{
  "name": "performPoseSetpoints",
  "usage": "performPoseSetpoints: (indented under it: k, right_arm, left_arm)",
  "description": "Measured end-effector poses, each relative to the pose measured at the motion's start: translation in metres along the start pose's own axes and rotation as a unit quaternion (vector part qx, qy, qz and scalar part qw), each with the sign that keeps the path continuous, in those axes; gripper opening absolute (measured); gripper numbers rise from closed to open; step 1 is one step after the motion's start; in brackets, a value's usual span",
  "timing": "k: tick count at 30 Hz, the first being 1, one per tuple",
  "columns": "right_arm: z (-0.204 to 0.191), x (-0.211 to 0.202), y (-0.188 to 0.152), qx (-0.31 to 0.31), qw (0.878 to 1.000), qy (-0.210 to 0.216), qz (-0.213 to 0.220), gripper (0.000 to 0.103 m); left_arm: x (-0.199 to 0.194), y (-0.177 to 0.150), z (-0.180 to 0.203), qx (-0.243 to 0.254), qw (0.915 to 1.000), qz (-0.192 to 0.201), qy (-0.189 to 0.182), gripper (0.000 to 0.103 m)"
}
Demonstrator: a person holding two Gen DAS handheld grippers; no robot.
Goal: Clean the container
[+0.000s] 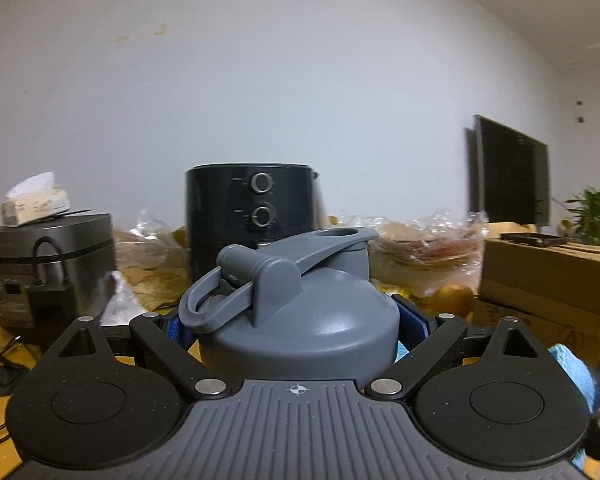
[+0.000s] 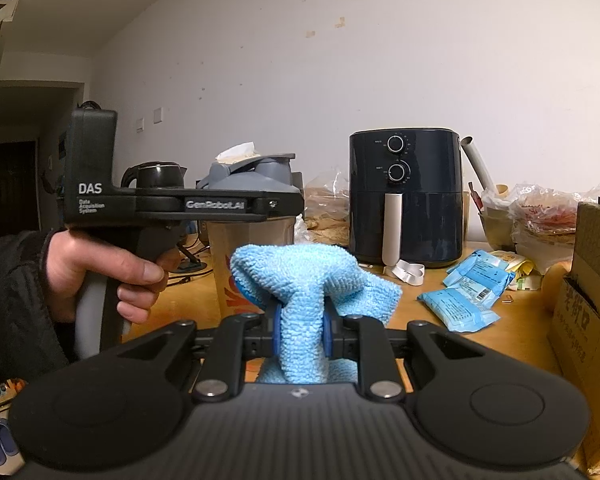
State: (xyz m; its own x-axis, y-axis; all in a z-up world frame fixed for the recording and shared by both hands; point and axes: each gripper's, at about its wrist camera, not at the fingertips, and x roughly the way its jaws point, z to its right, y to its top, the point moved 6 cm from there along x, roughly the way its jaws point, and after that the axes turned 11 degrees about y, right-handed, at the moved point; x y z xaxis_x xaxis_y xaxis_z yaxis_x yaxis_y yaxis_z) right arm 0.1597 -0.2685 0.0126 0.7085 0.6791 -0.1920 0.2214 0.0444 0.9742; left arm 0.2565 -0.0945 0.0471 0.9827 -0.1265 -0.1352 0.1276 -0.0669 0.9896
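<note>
Blue-padded fingers of the right gripper were pinched tight on a light blue microfibre cloth, whose bunched upper part bulged above the jaws. Those of the left gripper stood wide but clamped on either side of a shaker bottle, pressing its dark grey lid, flip cap closed and carry loop hanging to one side. From the right wrist view a person's hand gripped the handle of that left tool, holding the bottle upright just above the table, its translucent body with orange print right behind the cloth. I judged the wiping to be about to start or under way; doing it well would mean keeping the bottle steady, pressing the cloth's broad fold flat on the wall, and turning the bottle rather than dragging the cloth off its pads. Behind the bottle a dark air fryer sat against the white wall on a wooden table; beside the fryer lay blue packets, crumpled plastic bags and a cardboard box.
</note>
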Motion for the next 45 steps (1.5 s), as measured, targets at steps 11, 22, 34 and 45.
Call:
performPoseSetpoints:
  k: [11, 22, 34, 45]
  right_arm:
    - [-0.001, -0.001, 0.001, 0.000, 1.000, 0.004, 0.002, 0.017]
    - [-0.005, 0.003, 0.003, -0.003, 1.000, 0.010, 0.002, 0.017]
    - [-0.008, 0.001, 0.002, -0.002, 1.000, 0.015, 0.003, 0.017]
    - [-0.011, 0.002, 0.003, -0.002, 1.000, 0.022, 0.003, 0.017]
  left_arm:
    - [0.002, -0.003, -0.011, 0.009, 0.9973, 0.000, -0.072, 0.095]
    - [0.004, -0.004, -0.017, 0.015, 0.9913, 0.004, -0.130, 0.095]
    - [0.008, -0.006, -0.021, 0.024, 0.9791, 0.006, -0.202, 0.095]
    - [0.012, -0.007, -0.023, 0.030, 0.9701, 0.010, -0.241, 0.095]
